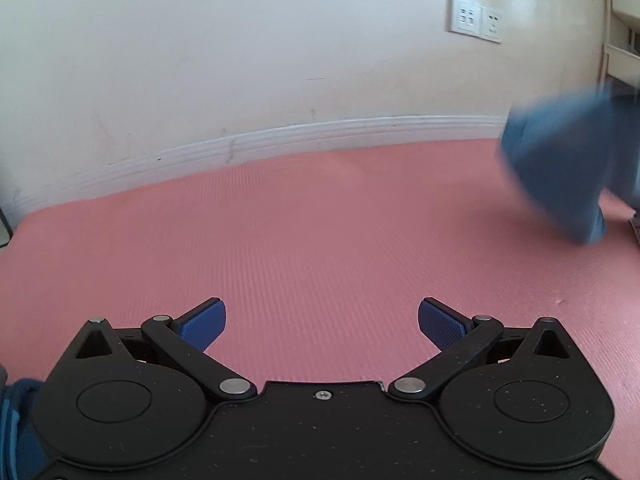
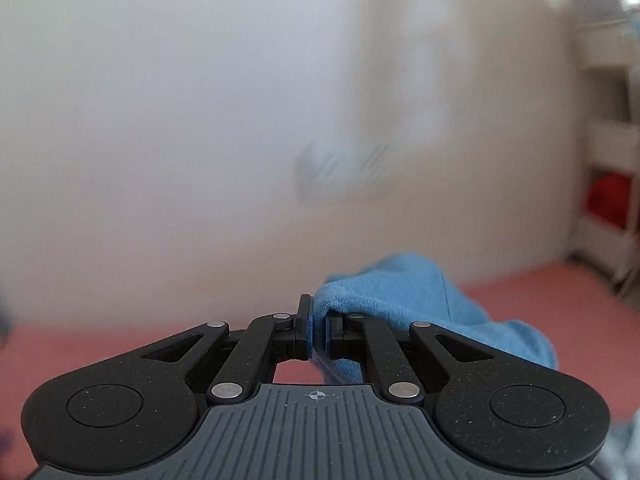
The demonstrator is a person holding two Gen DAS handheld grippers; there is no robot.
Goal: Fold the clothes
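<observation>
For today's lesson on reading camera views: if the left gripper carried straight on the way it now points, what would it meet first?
Probably the pink mat. The left gripper is open and empty, tilted down at bare mat; the blue garment lies off to the right.

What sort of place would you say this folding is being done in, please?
Probably a room in a home. A pink mat covers the floor beside a white wall with a skirting board and wall sockets; white shelves stand in the corner.
</observation>
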